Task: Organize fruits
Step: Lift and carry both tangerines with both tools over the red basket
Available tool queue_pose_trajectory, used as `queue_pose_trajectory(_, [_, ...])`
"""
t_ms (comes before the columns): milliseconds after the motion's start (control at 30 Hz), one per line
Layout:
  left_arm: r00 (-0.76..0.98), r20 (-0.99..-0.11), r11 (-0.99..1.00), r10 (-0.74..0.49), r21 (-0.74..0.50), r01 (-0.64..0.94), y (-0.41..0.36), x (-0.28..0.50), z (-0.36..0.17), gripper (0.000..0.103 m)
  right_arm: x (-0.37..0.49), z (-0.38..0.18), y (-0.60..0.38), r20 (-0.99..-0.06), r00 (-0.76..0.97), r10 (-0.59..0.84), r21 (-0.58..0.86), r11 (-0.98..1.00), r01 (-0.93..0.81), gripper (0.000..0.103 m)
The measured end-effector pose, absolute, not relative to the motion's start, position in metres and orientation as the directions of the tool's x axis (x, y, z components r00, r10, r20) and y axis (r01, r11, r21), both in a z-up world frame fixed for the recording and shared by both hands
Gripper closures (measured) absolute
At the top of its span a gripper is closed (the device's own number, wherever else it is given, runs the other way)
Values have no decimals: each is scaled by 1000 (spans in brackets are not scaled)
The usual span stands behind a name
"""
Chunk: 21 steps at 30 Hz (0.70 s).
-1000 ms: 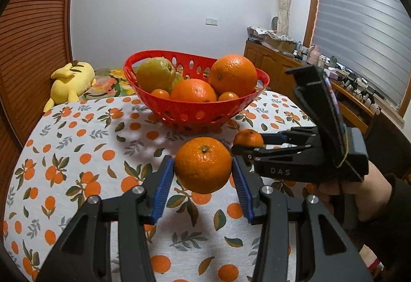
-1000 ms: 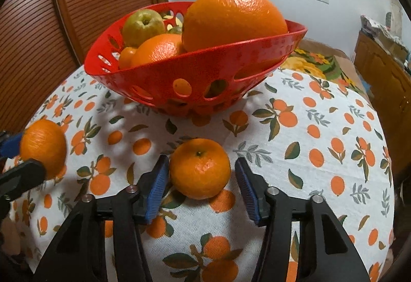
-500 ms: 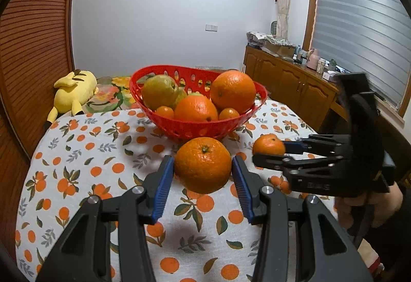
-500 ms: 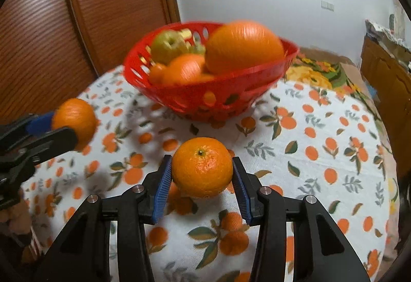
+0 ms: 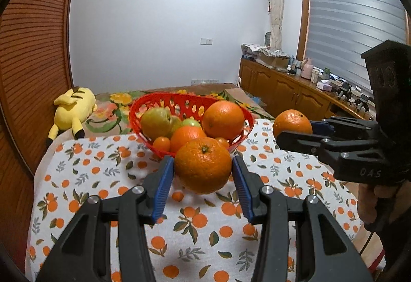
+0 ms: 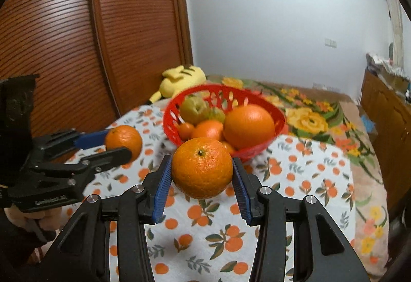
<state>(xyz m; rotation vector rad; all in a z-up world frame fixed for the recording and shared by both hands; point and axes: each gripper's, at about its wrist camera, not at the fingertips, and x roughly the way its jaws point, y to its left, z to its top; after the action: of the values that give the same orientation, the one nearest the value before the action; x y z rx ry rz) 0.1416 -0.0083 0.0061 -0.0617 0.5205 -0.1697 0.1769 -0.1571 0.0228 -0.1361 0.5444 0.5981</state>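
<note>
My left gripper (image 5: pixel 203 171) is shut on an orange (image 5: pixel 203 165) and holds it in the air above the table, in front of the red basket (image 5: pixel 136 127). My right gripper (image 6: pixel 201 174) is shut on a second orange (image 6: pixel 201 167), also lifted above the table. Each gripper shows in the other's view: the right one at the right of the left wrist view (image 5: pixel 295 131), the left one at the left of the right wrist view (image 6: pixel 120 143). The basket (image 6: pixel 169 125) holds a large orange (image 5: pixel 223 120), smaller oranges and green-yellow fruits.
The round table has an orange-print cloth (image 5: pixel 102 179). A yellow plush toy (image 5: pixel 72 107) lies behind the table at the left. A wooden sliding door (image 6: pixel 64 37) is at the left, wooden cabinets (image 5: pixel 282 91) with clutter at the right.
The right gripper shut on the orange that lay on the table and lifted it. Both grippers have risen with their oranges and now stand farther back from the basket.
</note>
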Motion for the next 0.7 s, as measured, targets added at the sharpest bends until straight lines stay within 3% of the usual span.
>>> queue_pose_trajectory(700, [846,-506,985,-172,-92,145,18,225,21,58,274,39,-132,-555,680,478,-17,812,-584,57])
